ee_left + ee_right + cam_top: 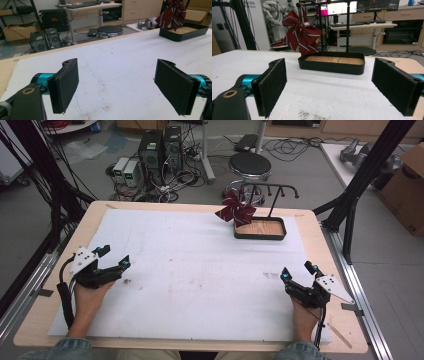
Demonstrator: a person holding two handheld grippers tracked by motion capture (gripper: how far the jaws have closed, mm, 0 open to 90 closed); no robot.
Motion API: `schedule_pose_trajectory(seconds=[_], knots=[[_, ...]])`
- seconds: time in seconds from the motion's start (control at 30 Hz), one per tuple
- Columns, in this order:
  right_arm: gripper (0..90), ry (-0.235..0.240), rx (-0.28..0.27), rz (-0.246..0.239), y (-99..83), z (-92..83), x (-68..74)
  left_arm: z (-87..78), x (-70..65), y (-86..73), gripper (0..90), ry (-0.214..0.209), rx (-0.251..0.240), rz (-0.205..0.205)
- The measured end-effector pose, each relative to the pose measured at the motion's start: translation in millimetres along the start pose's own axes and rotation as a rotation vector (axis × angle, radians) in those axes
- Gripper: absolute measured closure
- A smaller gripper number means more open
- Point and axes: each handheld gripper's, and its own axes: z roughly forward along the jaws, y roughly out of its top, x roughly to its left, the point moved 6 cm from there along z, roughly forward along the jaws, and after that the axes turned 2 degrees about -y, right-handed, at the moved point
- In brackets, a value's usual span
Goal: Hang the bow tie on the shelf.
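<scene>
From the high view, your left tool [112,265] rests near the left edge of the white-covered wooden surface [200,270] and your right tool [296,279] near the right edge, both with jaws spread and nothing between them. The dark red striped fabric bow [236,210] hangs from the left end of the black metal hook stand [272,195], which rises out of the black rectangular tray with a wooden floor [260,229] at the far side, right of centre. Judging by this, the work on the bow has not begun: neither tool is near it, and the whole reach and grasp are left. Most of the sheet between your hands and the tray lies bare, so you have open room to advance; mind the rails along both sides and the near edge under your wrists. In the left gripper view, the left tool [122,87] stands released over stained white sheet, with the bow [172,13] and tray [183,31] well apart at upper right, a long diagonal to cover. In the right gripper view, the right tool [339,85] is likewise released and points almost straight at the tray [332,65]; the bow [300,32] hangs at its left end beside the uprights, so the straighter path looks to be yours on this side.
</scene>
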Motion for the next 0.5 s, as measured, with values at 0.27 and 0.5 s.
schedule_pose_trajectory(seconds=[0.27,0.5], knots=[[11.8,0.001,-0.002,-0.002,0.2,0.1,0.0,0.1,-1.6,-10.8,20.0,0.014,0.044,-0.012],[11.8,0.002,-0.002,-0.005,0.1,0.1,0.1,0.6,-0.9,-12.8,19.9,0.017,0.052,-0.008]])
